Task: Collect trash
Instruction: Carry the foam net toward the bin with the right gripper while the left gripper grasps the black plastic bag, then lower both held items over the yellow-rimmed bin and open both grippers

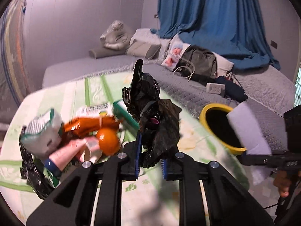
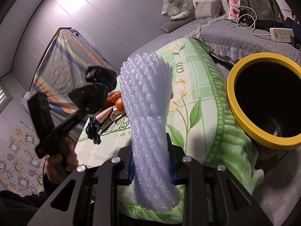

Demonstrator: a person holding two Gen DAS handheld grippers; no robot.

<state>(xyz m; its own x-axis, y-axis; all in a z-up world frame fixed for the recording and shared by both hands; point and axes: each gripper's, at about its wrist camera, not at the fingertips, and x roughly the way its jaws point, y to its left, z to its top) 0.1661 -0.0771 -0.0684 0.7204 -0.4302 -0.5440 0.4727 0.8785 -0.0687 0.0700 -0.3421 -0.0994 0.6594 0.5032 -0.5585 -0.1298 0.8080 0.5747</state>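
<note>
Black crumpled plastic bag (image 1: 152,120) is pinched between the left gripper (image 1: 151,162) fingers, blue pads pressed narrow on it, bag sticking up above them. White foam netting (image 2: 150,124) is clamped in the right gripper (image 2: 152,169), fingers tight on its lower part, roll standing upright past them. Both are held over a green floral quilt (image 2: 197,98) spread on the bed. Yellow-rimmed black bin (image 2: 263,101) sits at the quilt's right edge, just beside the foam; interior dark, contents cannot tell. Remaining trash pile on the quilt, left of the left gripper: orange fruit (image 1: 108,138), orange foil wrapper (image 1: 90,126), white-green pouch (image 1: 43,131), pink tube (image 1: 65,154), green-white carton (image 1: 111,109), another black bag (image 1: 32,171). Printing on the carton is blurred, unreadable. Quilt print shows green characters, too small to read. Behind: grey quilted bedspread (image 1: 188,86), plush white tiger (image 2: 178,5), grey cushions (image 1: 143,47), baby-print pillow (image 2: 233,1), dark backpack (image 2: 261,5), white power strip (image 2: 282,34), blue curtain (image 1: 216,18), pale panelled wall (image 1: 79,18).
</note>
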